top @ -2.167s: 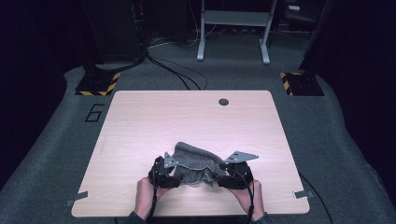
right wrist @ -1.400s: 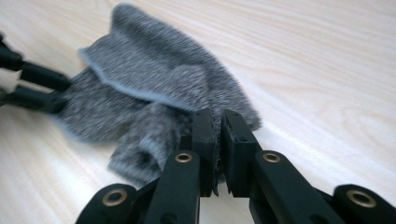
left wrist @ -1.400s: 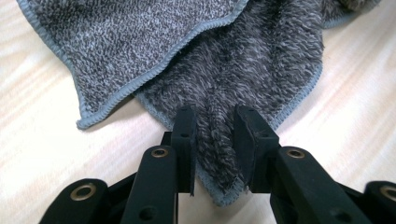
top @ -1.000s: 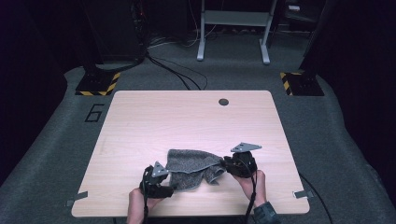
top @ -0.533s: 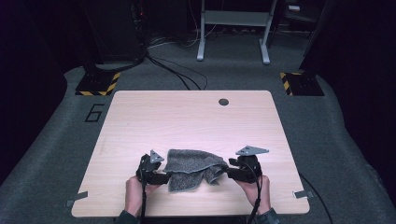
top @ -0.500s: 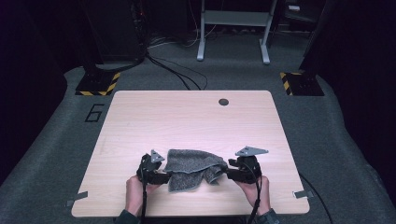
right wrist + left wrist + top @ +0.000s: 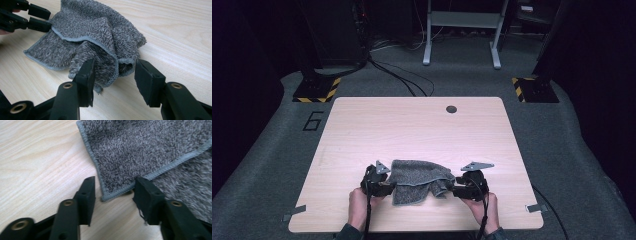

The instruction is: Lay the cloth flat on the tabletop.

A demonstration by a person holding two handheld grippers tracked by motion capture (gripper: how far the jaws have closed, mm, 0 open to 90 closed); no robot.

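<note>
One wooden table [image 7: 412, 130], light grain, with a single dark round hole [image 7: 451, 108] near its far edge and one grey tape tab at each near corner, left [image 7: 293, 213] and right [image 7: 534, 208]. One grey towel [image 7: 419, 180] lies crumpled on the near middle of the table, between the two grippers. Terry pile, mottled dark and light grey, with a lighter stitched hem all round; folded over itself, one flat layer on top and a bunched lump toward the right side. Two grippers, one per hand. Left gripper [image 7: 388, 185] at the towel's left edge: in the left gripper view its jaws stand wide, the towel [image 7: 150, 152] corner lying between them on the wood, the right-hand jaw against the hem, nothing clamped. Right gripper [image 7: 451, 189] at the towel's right end: in the right gripper view its jaws are also spread wide around the bunched fold of the towel [image 7: 95, 37], the left-hand jaw touching the pile, the other clear of it, no grip. Two hands, left [image 7: 360, 206] and right [image 7: 483, 206], come in at the near edge.
</note>
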